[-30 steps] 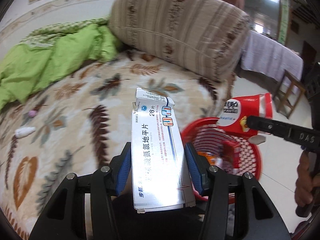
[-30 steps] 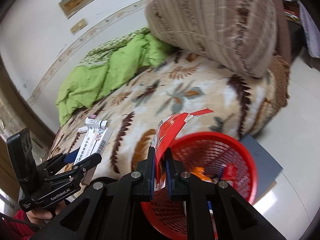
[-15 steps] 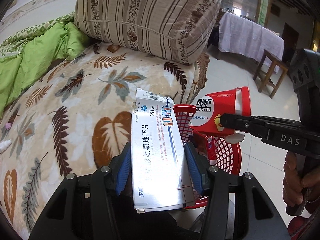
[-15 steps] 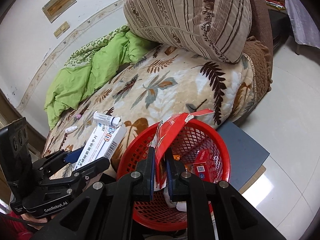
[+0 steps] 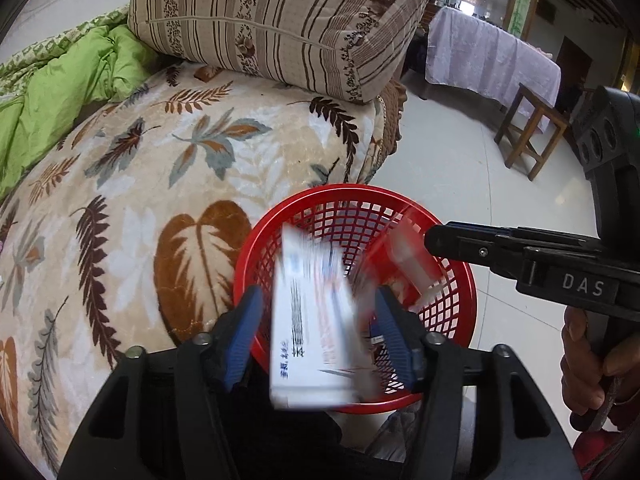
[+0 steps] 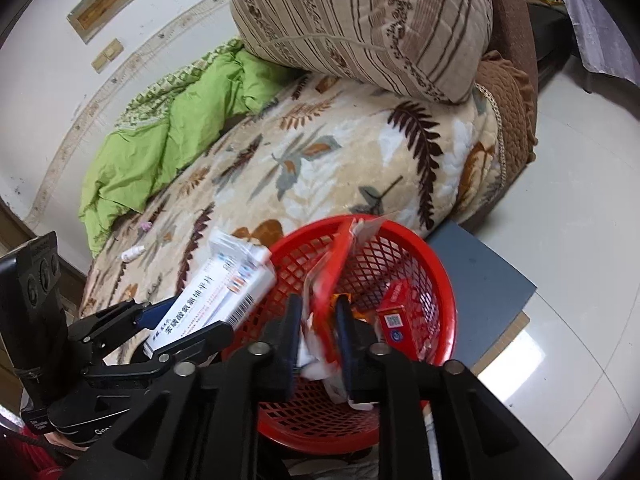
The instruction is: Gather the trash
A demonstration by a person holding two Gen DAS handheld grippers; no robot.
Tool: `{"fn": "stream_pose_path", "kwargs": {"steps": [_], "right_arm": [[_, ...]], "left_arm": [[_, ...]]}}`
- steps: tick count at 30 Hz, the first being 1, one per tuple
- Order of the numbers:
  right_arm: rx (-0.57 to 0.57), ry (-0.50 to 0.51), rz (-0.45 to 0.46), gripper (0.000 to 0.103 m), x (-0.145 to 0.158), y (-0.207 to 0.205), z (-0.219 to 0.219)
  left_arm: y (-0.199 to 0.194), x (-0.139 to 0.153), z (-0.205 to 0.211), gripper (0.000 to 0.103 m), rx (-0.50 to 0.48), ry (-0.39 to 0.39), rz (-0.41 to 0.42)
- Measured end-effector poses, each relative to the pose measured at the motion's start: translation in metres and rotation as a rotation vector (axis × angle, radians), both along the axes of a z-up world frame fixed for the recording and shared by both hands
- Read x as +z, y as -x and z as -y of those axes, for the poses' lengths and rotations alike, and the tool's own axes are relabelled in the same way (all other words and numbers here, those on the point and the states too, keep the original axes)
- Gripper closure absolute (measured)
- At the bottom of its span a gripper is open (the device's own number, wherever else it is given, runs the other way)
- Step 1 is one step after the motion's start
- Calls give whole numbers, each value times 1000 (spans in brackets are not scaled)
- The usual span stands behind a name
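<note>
Bedding fills the ground ahead of both claws: a leaf-patterned blanket point(image 5: 168, 184) lies beyond and to the left of them, with a striped cushion point(image 5: 280, 16) and a green quilt point(image 5: 68, 80) at its far side. Directly beneath and in front of both claws stands the red basket point(image 5: 460, 276), on the floor against the bed's edge.

The left gripper point(image 5: 318, 332) tilts steeply down over the basket's near rim, its jaws opening. Between them hangs the white medicine box point(image 5: 312, 328), long side upright and motion-blurred; gaps show between the box and each blue pad, so it looks loose, though the blur makes that hard to be sure of. From the right wrist view the same box point(image 6: 216, 300) juts from that claw toward the basket's left rim.

The right gripper point(image 6: 318, 320) also points down into the basket, jaws opening, with the red and white wrapper point(image 6: 332, 280) standing between them, not pinched. A hand point(image 5: 592, 364) grips its handle at the right edge of the left wrist view.

Inside the basket, to the right of the right claw, lies a small red carton point(image 6: 400, 312).
</note>
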State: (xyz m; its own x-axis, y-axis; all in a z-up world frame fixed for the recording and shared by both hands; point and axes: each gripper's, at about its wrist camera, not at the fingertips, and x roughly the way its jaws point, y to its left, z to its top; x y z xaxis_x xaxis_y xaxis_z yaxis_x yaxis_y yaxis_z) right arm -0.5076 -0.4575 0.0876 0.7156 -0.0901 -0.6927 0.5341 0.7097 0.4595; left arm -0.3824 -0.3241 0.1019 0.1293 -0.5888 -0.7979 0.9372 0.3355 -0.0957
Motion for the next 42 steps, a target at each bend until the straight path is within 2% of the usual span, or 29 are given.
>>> {"fn": "stream_pose_path", "kwargs": {"steps": [7,10,13,18,24,32,42], "right_arm": [[-23,34,-18,70,6,4,-2],[-42,45,-26,58,9,5,-3],[-50,59,-36,55,13,4,-6],[-66,95,-58,42,18,-1,-18],[-118,155,-140,27,15,-10,-35],[-143,132,-227,25,7,-16,-46],[-144,141,-275,23,6,-20,-63]], "left_arm": [[-3,2,-4,36,14,14,-2],[-5,4,-8,34,30,20,6],[-8,6,-13,28,48,28,15],[-16,9,-23,20,94,38,48],[-23,16,-38,12,149,51,124],[-34,20,-54,8,198,60,169],[-36,23,-66,6,228,56,240]]}}
